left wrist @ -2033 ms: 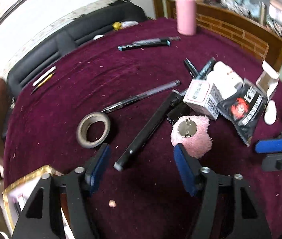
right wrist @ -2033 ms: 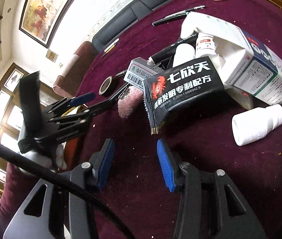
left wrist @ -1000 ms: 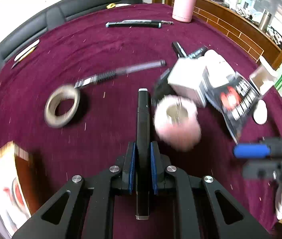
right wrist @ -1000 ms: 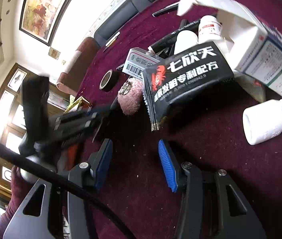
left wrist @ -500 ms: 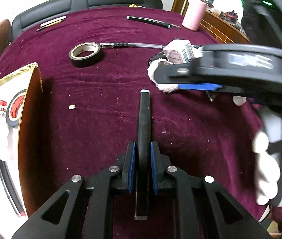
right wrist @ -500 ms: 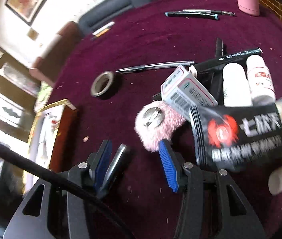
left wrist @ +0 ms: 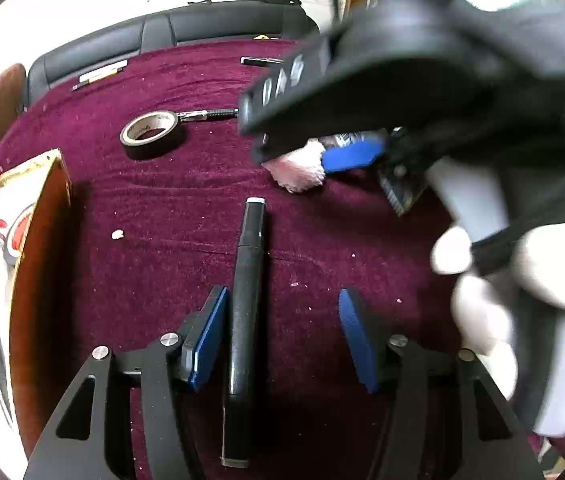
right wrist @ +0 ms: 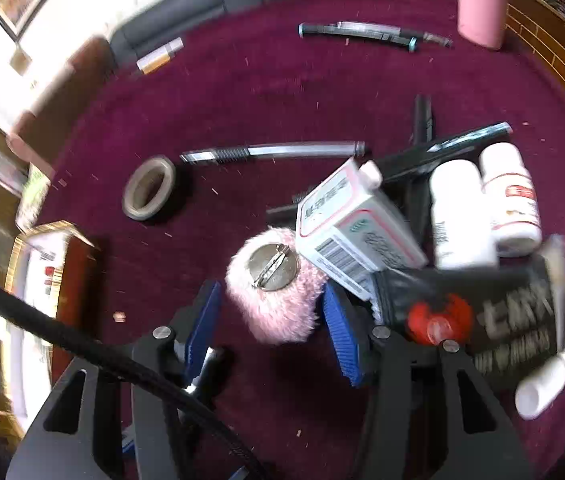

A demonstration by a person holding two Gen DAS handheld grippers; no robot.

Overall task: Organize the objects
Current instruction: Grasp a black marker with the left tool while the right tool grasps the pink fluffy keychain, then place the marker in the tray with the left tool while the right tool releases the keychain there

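Observation:
A black marker (left wrist: 248, 280) lies on the maroon cloth between the pads of my left gripper (left wrist: 282, 336). Its jaws are opening; the marker rests beside the left pad, and the right pad stands well away from it. A pink fluffy brooch (right wrist: 274, 280), metal pin side up, sits between the fingers of my right gripper (right wrist: 272, 332). Those jaws are opening too, and the left pad stands apart from the fluff. In the left wrist view the right gripper (left wrist: 352, 156) hangs over the brooch (left wrist: 298, 172), held by a gloved hand (left wrist: 522, 280).
A tape roll (right wrist: 148, 188) and a clear pen (right wrist: 274, 152) lie to the left. A medicine box (right wrist: 346, 220), two white bottles (right wrist: 458, 216), a black sachet (right wrist: 482, 320) and black markers (right wrist: 442, 148) crowd the right. A gold-edged box (left wrist: 14, 240) stands at the left edge; a pink cup (right wrist: 480, 0) stands far back.
My left jaws have let go of the black marker, which now lies on the cloth. My right gripper has moved forward so that the pink brooch sits between its fingers.

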